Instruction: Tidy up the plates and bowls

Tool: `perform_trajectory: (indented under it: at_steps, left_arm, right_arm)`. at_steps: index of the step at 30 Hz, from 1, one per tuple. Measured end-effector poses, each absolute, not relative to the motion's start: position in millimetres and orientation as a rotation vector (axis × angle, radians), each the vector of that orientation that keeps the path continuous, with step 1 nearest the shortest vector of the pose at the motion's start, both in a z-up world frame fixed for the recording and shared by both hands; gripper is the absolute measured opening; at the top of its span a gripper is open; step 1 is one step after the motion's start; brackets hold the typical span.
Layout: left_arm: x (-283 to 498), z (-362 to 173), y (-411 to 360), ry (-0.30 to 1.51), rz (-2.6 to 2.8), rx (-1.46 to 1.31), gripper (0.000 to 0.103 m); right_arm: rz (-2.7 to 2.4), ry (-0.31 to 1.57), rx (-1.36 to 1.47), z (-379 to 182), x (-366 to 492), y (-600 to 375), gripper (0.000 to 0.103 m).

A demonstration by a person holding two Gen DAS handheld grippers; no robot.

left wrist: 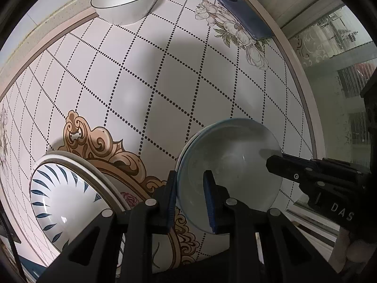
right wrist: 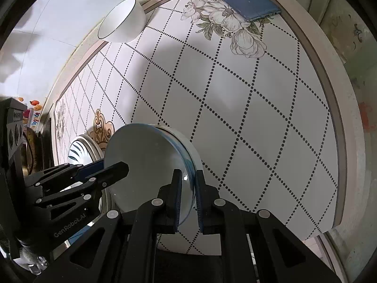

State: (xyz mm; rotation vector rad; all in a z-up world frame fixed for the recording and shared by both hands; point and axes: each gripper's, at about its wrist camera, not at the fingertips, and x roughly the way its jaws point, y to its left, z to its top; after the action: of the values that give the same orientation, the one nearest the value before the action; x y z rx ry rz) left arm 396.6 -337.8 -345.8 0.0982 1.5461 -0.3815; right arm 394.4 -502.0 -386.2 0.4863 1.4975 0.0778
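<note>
Both grippers clamp the same pale bluish plate (left wrist: 231, 162), one on each side of its rim. The left wrist view shows the left gripper (left wrist: 189, 202) with its narrow jaws pinching the plate's near edge, the right gripper (left wrist: 282, 167) reaching in from the right onto the far edge. The right wrist view gives the reverse: the right gripper (right wrist: 188, 200) nips the rim between its blue pads, and the left gripper (right wrist: 106, 169) comes in from the left. Only the right wrist view shows the plate tilted, with a white underside and blue band along its rim. Only the left wrist view shows clearly the white bowl with blue leaf strokes (left wrist: 63, 200) at lower left, apparently empty and resting on a white plate (left wrist: 94, 165); in the right wrist view it is mostly hidden behind the held plate. A second white bowl with a dark rim line (left wrist: 124, 0) sits empty at the far edge of the patterned table (left wrist: 165, 82), and a blue phone (left wrist: 245, 16) lies in the far corner, well apart from it.
</note>
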Motion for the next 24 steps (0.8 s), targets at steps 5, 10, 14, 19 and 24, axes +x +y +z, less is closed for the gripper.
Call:
perform_trajectory:
  at_steps: [5,10,14,19,24]
  left_arm:
    - [401,-319,-319,1.509,-0.390,0.048,0.020]
    - [443,-285,-284,1.427,-0.349,-0.116,0.029]
    - [498,-285,-257,1.387,-0.268,-0.247,0.034]
    - [564,-308,-233,1.397,-0.188,-0.386,0.034]
    - [612,-334,-222,1.439,-0.162,-0.490,0.034]
  right_arm:
    - [0.088,1.519,0.576,-381,398,-515,0.013]
    - [0.106,1.435,0.604,-341,421,-530,0.027]
    - [0.138,1.342,0.634,-323,468,-527,0.052]
    - [0.180,1.306,0.719,-344,535,-519,0.052]
    - [0.169,1.300,0.740,-375,601,-508,0.052]
